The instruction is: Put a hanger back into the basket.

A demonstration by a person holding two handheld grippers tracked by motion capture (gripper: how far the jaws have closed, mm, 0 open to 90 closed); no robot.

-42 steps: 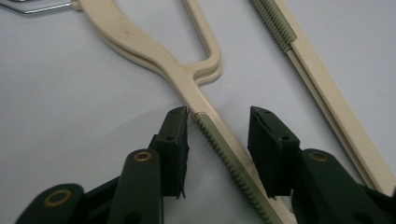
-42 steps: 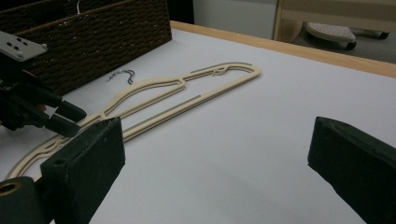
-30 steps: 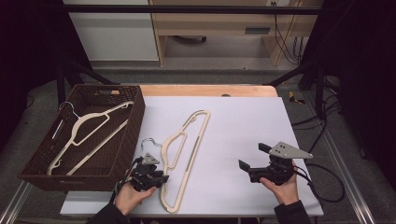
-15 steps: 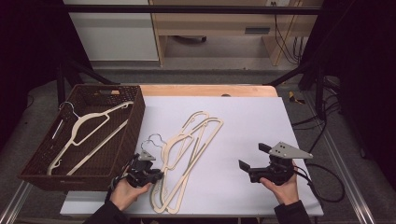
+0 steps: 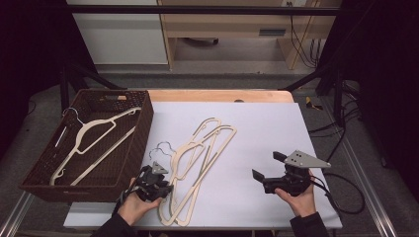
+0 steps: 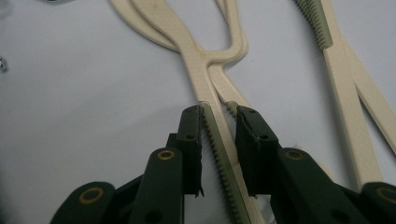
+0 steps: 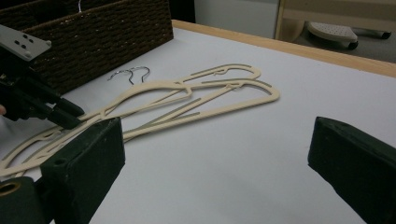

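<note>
No readable writing marks the cream hangers (image 5: pixel 197 163) or basket (image 5: pixel 133 148).

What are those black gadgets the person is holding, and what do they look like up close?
Each hand holds a black two-fingered tool. The left gripper has blocky black fingers on link arms with brass-coloured rivets, and a small grey plate on top. The right gripper carries a larger grey three-cornered plate with small holes, and a black cable trails from it. The person wears dark sleeves.
</note>
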